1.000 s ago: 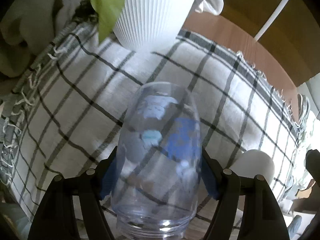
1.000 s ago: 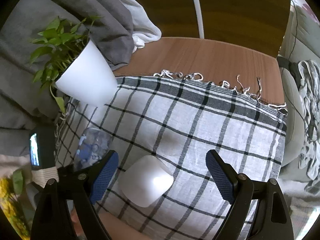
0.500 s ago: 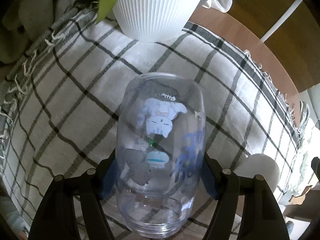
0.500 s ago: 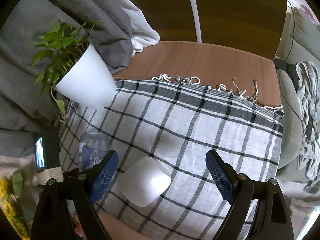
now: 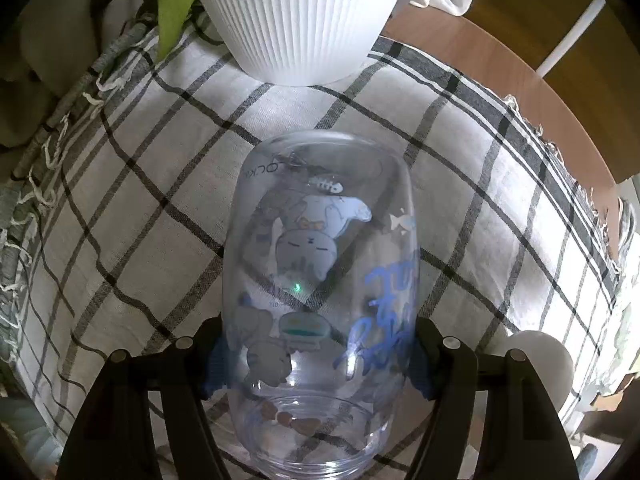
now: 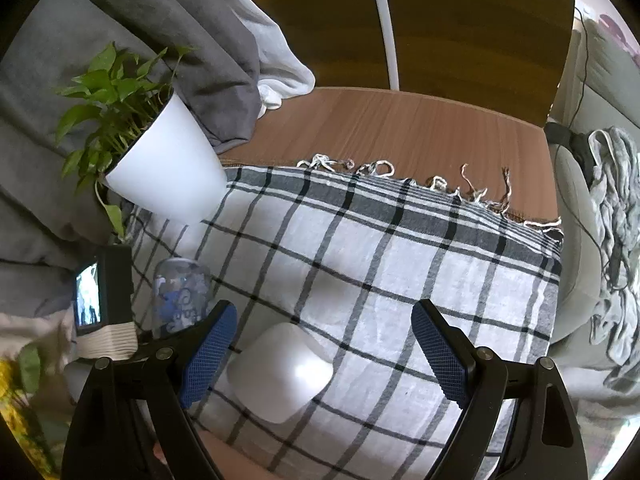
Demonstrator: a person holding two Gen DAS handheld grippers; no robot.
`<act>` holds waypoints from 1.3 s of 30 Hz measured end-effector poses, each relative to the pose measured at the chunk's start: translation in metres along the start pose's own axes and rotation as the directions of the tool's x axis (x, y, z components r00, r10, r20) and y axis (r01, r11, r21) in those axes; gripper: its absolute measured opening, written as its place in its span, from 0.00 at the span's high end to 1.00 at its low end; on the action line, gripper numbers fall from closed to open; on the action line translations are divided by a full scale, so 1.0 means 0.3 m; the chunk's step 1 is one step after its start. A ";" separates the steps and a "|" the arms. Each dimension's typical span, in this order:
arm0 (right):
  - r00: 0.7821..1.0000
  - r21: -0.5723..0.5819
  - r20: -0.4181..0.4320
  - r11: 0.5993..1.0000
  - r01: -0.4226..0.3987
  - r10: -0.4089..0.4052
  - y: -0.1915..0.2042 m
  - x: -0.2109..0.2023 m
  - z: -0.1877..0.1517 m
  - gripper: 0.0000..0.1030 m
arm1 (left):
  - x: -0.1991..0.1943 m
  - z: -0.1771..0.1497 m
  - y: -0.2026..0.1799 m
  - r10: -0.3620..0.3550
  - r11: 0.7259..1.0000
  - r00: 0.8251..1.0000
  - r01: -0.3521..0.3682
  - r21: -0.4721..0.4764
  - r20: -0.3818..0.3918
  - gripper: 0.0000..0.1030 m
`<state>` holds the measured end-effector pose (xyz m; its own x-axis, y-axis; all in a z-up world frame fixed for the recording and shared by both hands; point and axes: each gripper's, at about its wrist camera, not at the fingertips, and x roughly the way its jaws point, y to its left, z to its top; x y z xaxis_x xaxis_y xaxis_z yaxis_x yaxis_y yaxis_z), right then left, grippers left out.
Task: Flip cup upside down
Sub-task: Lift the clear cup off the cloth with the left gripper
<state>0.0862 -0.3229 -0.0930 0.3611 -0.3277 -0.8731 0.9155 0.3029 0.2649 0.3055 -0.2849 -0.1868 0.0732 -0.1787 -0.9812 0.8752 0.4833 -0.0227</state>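
The left tool (image 5: 318, 356) grips the clear printed cup (image 5: 320, 292) low on its body, one blue pad pressed against each side. The cartoon print reads upside down in the left wrist view, and the thick base is nearest the camera while the rounded far end points toward the white ribbed plant pot (image 5: 304, 16). So the cup looks already turned over, or nearly so. From the right wrist view the cup (image 6: 182, 296) stands on the checked cloth (image 6: 360, 264), in front of the pot (image 6: 168, 176), though whether its rim rests fully on the cloth cannot be told.

To finish well, I would lower the cup straight until the whole rim sits flat, then part the pads slowly and evenly so neither side drags the slick wall and tips it. Soft cloth can wrinkle under a rim, so a gentle settle helps before letting go.

The right tool (image 6: 322, 352) hangs spread wide and holds nothing, poised over a white rounded square object (image 6: 280, 376) lying to the right of the cup. The wooden desk (image 6: 400, 128) shows beyond the cloth's fringe.
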 end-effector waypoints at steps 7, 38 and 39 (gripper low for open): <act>1.000 -0.048 0.008 0.999 -0.018 0.018 0.004 -0.007 -0.001 0.14 | -0.084 -0.036 0.003 0.038 0.999 0.995 -0.035 -0.031 0.094 0.32; 0.984 -0.512 -0.073 0.840 -0.179 0.166 -0.139 -0.275 -0.070 0.14 | -0.564 -0.671 -0.268 0.201 0.880 0.953 -0.075 -0.468 0.226 0.32; 0.983 -0.525 -0.079 0.831 -0.184 0.168 -0.149 -0.279 -0.077 0.14 | -0.562 -0.694 -0.284 0.196 0.872 0.955 -0.066 -0.486 0.222 0.32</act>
<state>0.0108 -0.2883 -0.0414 0.4942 -0.2003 -0.8460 0.6011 0.7817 0.1660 0.1191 -0.1174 -0.0595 0.3478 -0.2666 -0.8989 0.5259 0.8491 -0.0483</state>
